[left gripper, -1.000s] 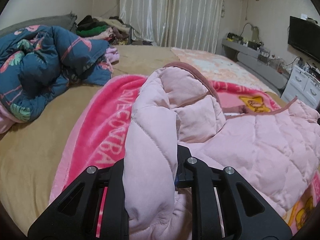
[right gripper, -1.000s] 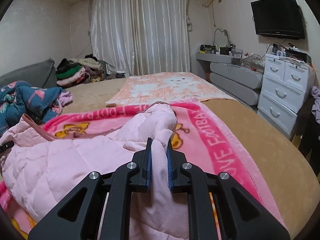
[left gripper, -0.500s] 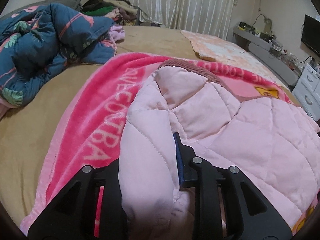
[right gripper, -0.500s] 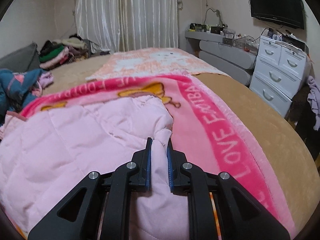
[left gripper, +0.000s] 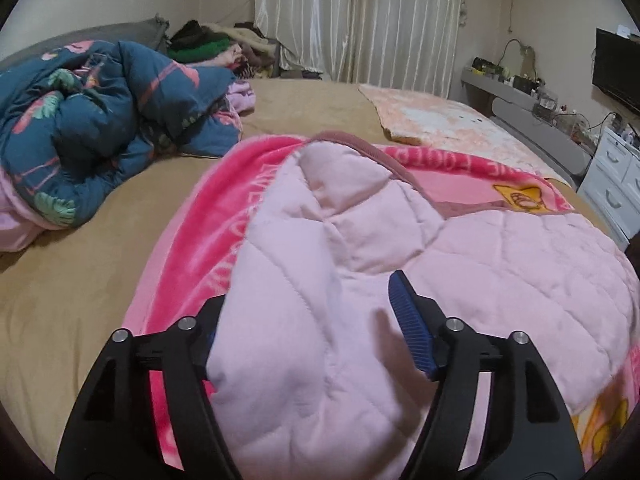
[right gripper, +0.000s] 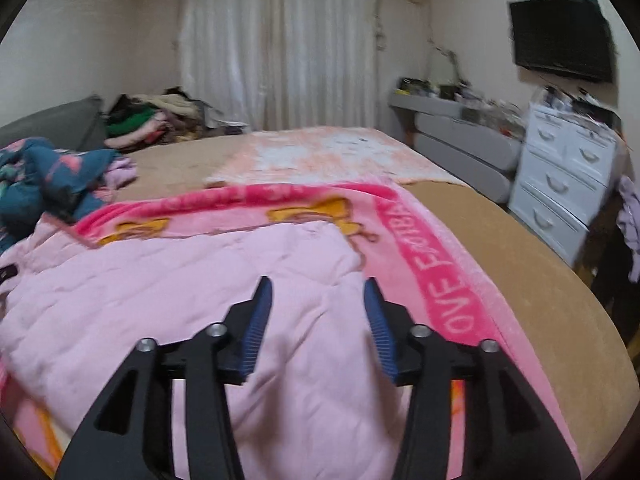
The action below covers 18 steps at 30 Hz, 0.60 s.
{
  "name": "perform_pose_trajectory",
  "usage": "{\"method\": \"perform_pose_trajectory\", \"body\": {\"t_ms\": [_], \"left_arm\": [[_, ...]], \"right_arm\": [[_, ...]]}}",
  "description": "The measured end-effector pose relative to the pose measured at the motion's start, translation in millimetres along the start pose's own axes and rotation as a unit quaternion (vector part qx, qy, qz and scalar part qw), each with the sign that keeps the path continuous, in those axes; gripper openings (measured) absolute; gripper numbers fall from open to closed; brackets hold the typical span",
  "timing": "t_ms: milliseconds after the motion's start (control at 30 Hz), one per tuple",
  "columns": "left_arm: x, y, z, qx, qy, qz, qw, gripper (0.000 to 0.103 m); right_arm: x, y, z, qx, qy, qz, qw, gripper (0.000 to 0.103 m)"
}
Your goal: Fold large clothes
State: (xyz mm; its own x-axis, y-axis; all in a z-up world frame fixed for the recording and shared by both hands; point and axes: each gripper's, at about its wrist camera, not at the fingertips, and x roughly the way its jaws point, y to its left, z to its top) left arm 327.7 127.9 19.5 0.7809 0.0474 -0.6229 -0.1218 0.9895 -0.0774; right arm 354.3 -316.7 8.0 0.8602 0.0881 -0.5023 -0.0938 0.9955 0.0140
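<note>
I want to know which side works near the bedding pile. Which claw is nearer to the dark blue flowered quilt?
Left. The left claw sits at the pink coat's end facing the quilt; the right claw is at the coat's opposite end, toward the white drawers.

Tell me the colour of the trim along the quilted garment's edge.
Dusty rose, darker than the pale pink quilted garment; the trim shows best in the left wrist view.

Bare bed (right gripper: 500, 248) rt, duvet (left gripper: 100, 128) lft
</note>
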Motion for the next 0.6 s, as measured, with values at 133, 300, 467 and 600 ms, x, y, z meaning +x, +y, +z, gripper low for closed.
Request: {"method": "perform_pose_trajectory", "body": {"t_ms": [133, 300, 467, 600], "left_arm": [[-20.8, -14.3, -15.8, 0.003, -0.007, -0.013, 0.9999, 0.077], [-20.1, -7.5, -20.3, -0.006, -0.029, -0.009, 0.9995, 0.077], [10.7, 6.0, 13.1, 0.007, -0.029, 0.027, 0.9992, 0.077], [-21.4, 13.6, 20.6, -0.011, -0.034, 0.004, 0.9994, 0.077]], "right_arm": [[11.9, 18.2, -5.2, -0.025, 0.048, 0.023, 0.998, 0.051], [50.3, 24.4, -22.0, -0.035, 0.102, -0.001, 0.994, 0.053], [69.1, 13.2, -20.7, -0.001, 0.106, -0.030, 0.994, 0.053], [74.8, 7.4, -21.3, 0.004, 0.110, -0.036, 0.993, 0.053]]}}
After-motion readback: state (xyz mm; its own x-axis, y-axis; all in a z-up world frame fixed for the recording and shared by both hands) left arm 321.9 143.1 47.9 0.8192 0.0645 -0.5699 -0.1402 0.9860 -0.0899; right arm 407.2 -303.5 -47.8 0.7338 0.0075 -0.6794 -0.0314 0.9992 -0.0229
